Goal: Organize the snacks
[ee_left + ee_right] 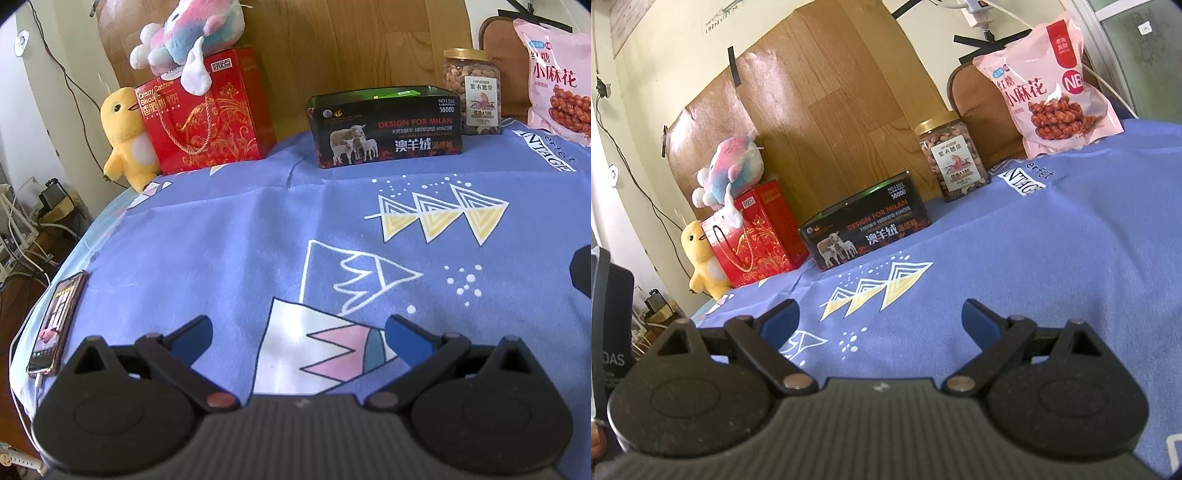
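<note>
A dark open-topped box [386, 127] [866, 230] printed with sheep stands at the back of the blue cloth. Right of it is a clear jar of nuts [473, 96] [951, 158] with a gold lid. A pink bag of fried twists [559, 77] [1052, 88] leans at the far right. A red biscuit gift bag [208, 110] [755, 236] stands at the back left. My left gripper [298, 338] is open and empty, low over the cloth's near part. My right gripper [880, 323] is also open and empty, well short of the box.
A pastel plush [192, 33] [729, 170] sits on the red bag and a yellow chick plush [125, 138] [701, 258] beside it. A phone [59, 321] with a cable lies at the cloth's left edge. A wooden board [827, 96] backs the table. Cables hang left.
</note>
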